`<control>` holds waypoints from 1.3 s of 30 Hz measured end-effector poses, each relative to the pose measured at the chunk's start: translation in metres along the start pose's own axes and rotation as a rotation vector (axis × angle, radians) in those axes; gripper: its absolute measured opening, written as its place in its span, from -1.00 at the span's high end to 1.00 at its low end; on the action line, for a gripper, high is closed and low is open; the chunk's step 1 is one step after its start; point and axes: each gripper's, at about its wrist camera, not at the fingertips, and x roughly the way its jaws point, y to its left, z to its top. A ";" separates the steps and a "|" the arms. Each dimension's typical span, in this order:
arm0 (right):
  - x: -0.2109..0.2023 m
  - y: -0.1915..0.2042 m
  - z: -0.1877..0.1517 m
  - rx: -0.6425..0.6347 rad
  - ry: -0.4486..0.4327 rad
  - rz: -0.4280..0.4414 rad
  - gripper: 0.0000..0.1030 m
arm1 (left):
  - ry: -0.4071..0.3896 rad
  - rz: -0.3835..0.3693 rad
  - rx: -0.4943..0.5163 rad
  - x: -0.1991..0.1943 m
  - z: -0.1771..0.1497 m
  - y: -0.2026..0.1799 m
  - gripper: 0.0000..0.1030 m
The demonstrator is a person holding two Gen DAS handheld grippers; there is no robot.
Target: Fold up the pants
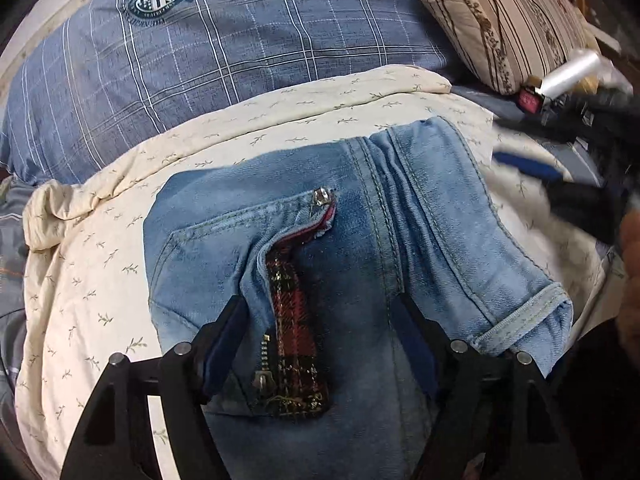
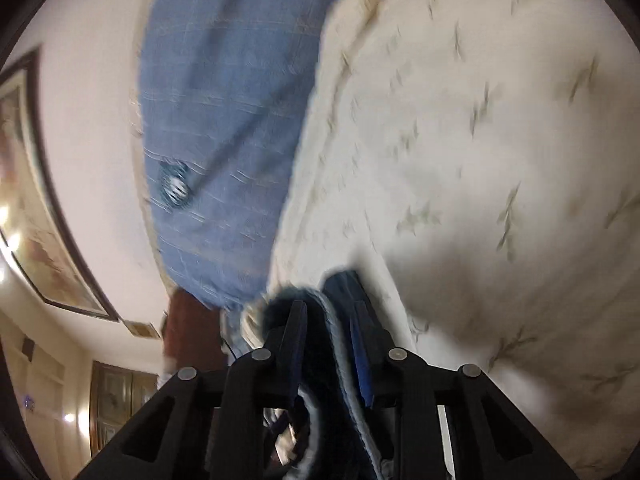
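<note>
Ahead of my left fingers lies a cream quilt (image 1: 100, 240) with a small sprig print, spread over the bed. Beyond it sits a blue plaid pillow (image 1: 240, 48) with a round crest, and to its right a striped brown cushion (image 1: 508, 24). Left of my right fingers, a framed picture (image 2: 36, 216) hangs on the wall.

My pants (image 1: 320, 248) on quilt (image 1: 100, 248) | quilt on bed sheet (image 1: 200, 60) | pillow (image 1: 504, 20) at sheet's far right corner | my left gripper (image 1: 320, 320) over pants' near edge
</note>
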 end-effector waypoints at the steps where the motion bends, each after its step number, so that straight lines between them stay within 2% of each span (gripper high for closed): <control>1: -0.002 0.012 -0.003 -0.045 0.007 0.024 0.51 | -0.004 -0.002 -0.006 -0.001 -0.002 0.000 -0.45; 3: 0.000 0.031 -0.011 -0.114 0.041 0.061 0.51 | -0.005 -0.026 -0.035 -0.004 -0.003 0.004 -0.45; 6: 0.015 0.060 -0.024 -0.175 0.127 0.133 0.51 | -0.011 -0.028 -0.021 -0.007 -0.006 0.005 -0.45; 8: 0.030 0.073 -0.029 -0.197 0.177 0.130 0.51 | -0.016 -0.021 -0.021 -0.008 -0.007 0.005 -0.45; 11: 0.051 0.075 -0.033 -0.226 0.202 0.032 0.51 | -0.033 -0.018 -0.007 -0.009 -0.010 0.004 -0.45; 14: 0.077 0.044 -0.026 -0.232 0.205 -0.240 0.50 | -0.027 -0.048 -0.015 -0.012 -0.014 0.011 -0.47; 15: 0.084 0.028 -0.023 -0.213 0.225 -0.296 0.60 | -0.026 -0.053 -0.016 -0.015 -0.016 0.013 -0.47; 16: 0.083 0.010 -0.019 -0.145 0.225 -0.233 0.70 | -0.029 -0.063 -0.018 -0.019 -0.018 0.015 -0.47; 18: 0.073 0.002 -0.015 -0.059 0.230 -0.189 0.71 | -0.040 -0.091 -0.018 -0.033 -0.019 0.020 -0.47; 21: 0.059 0.018 -0.019 -0.168 0.198 -0.206 0.63 | -0.097 -0.098 0.010 -0.061 -0.024 0.028 -0.47; 25: 0.035 0.042 -0.038 -0.249 0.198 -0.116 0.60 | -0.154 -0.069 0.001 -0.088 -0.033 0.054 -0.47; 30: 0.007 0.074 -0.075 -0.365 0.257 -0.090 0.60 | -0.113 0.002 -0.055 -0.082 -0.043 0.087 -0.47; 33: 0.003 0.082 -0.097 -0.431 0.299 -0.095 0.60 | -0.071 0.014 -0.093 -0.071 -0.044 0.090 -0.47; 36: 0.015 0.082 -0.121 -0.510 0.339 -0.185 0.60 | -0.034 0.022 -0.078 -0.056 -0.052 0.083 -0.47; 39: 0.035 0.057 -0.141 -0.581 0.400 -0.396 0.59 | 0.030 0.028 -0.021 -0.033 -0.064 0.068 -0.47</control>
